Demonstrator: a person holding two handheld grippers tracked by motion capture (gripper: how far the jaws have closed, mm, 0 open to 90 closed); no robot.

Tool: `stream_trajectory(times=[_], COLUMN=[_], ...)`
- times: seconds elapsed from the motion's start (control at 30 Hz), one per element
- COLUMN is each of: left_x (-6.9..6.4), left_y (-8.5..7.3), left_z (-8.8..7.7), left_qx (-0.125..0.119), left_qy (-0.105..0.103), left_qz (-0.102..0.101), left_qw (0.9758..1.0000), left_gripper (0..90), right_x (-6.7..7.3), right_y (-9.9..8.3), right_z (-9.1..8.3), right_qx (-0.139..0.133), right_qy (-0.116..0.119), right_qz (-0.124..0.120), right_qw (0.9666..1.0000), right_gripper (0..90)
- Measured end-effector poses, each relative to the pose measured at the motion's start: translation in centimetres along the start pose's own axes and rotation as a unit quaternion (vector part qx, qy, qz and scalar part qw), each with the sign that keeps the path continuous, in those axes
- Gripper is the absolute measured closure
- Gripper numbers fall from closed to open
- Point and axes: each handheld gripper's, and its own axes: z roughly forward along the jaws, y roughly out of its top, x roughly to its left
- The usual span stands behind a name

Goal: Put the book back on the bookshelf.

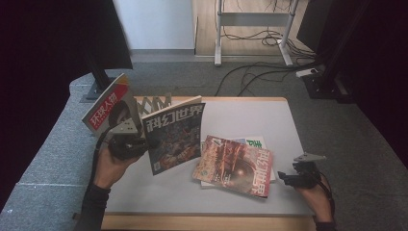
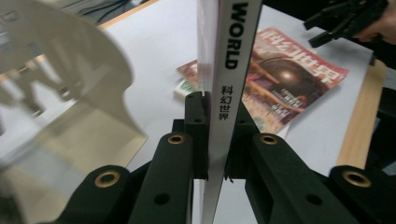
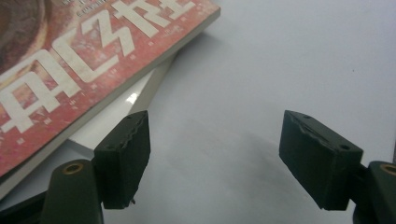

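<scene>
With the left hand-held gripper clamped tight on the spine of the upright magazine, keep that grip firm and level while carrying it, and bring the right hand-held gripper, jaws wide and empty, just beside the red magazine lying on the counter.

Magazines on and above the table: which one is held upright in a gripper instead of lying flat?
The dark-covered magazine, clamped at its spine by the left gripper; the red magazine lies flat on another.
</scene>
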Motion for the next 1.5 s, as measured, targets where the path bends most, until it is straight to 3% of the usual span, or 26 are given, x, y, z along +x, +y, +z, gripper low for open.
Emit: stream_trajectory(times=[0.2, 0.33, 0.53, 0.9, 1.07, 1.23, 1.33, 1.5], left_x=[0.8, 1.4, 1.9, 3.1, 3.6, 4.1, 4.6, 5.2], left_y=[-1.4, -2.7, -3.7, -5.6, -5.2, -4.6, -4.1, -3.7], left_z=[-2.1, -3.7, -5.0, -7.9, -7.7, -6.6, -5.4, -4.2], left_qx=[0.005, 0.006, 0.006, -0.007, -0.009, -0.005, -0.011, -0.027], left_qy=[0.05, 0.072, 0.093, 0.127, 0.143, 0.155, 0.169, 0.176], left_qz=[-0.014, -0.031, -0.048, -0.088, -0.101, -0.102, -0.106, -0.114], left_qw=[0.9986, 0.9969, 0.9945, 0.988, 0.9845, 0.9826, 0.9799, 0.9774], left_gripper=[83.1, 83.1, 83.2, 83.2, 83.2, 83.1, 83.1, 83.1], right_x=[-0.1, 0.0, 0.6, 0.9, 1.0, 0.9, 0.9, 0.9], right_y=[-0.8, -1.2, -1.5, -2.2, -2.3, -2.3, -2.3, -2.3], right_z=[0.4, 0.5, 0.8, 0.9, 1.0, 1.0, 1.0, 1.0], right_qx=[0.006, -0.008, -0.015, -0.045, -0.047, -0.048, -0.048, -0.048], right_qy=[-0.003, -0.003, -0.01, -0.017, -0.019, -0.018, -0.018, -0.018], right_qz=[0.009, 0.02, 0.014, 0.018, 0.02, 0.019, 0.02, 0.019], right_qw=[0.9999, 0.9998, 0.9997, 0.9987, 0.9985, 0.9985, 0.9985, 0.9985], right_gripper=[24.4, 21.7, 13.6, 12.2, 11.8, 11.8, 11.8, 11.8])
